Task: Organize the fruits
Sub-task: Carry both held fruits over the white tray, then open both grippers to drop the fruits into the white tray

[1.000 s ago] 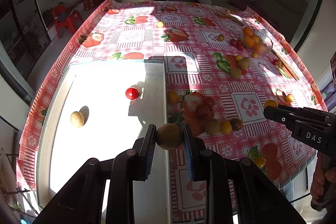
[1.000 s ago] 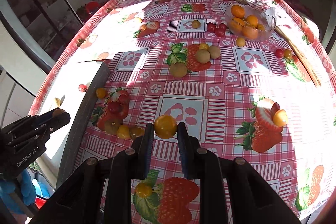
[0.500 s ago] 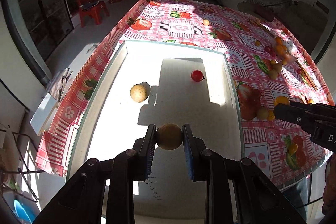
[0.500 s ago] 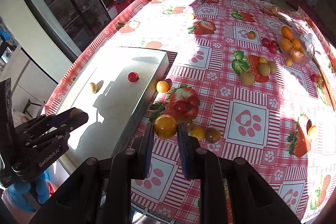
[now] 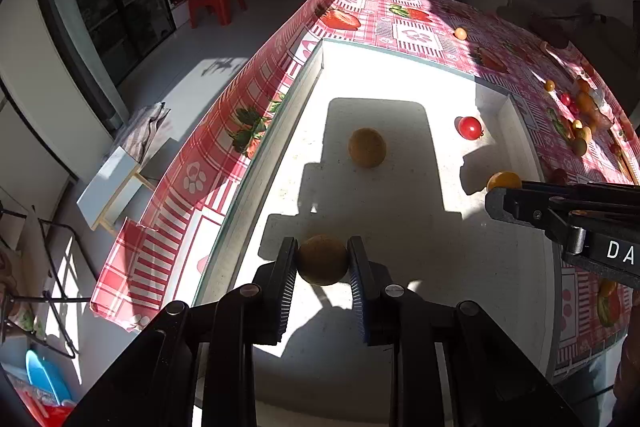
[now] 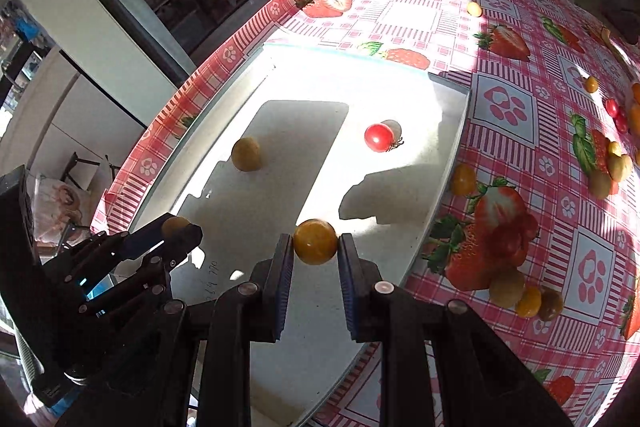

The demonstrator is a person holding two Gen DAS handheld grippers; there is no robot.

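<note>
Above the white tray [image 5: 256,163], the left gripper [image 5: 322,261] has its fingers closed on a tan round fruit [image 5: 322,259], while the right gripper [image 6: 315,243] clamps a yellow-orange fruit [image 6: 315,241]. Inside the tray lie another tan fruit [image 5: 367,147] and a red cherry tomato [image 5: 469,127]; more fruits dot the desk's strawberry tablecloth [image 6: 508,99].

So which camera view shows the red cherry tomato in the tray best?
The right wrist view: the red cherry tomato lies near the middle of the picture, sunlit, with its stem visible, on the white tray. The left wrist view shows it smaller and off to the right.
</note>
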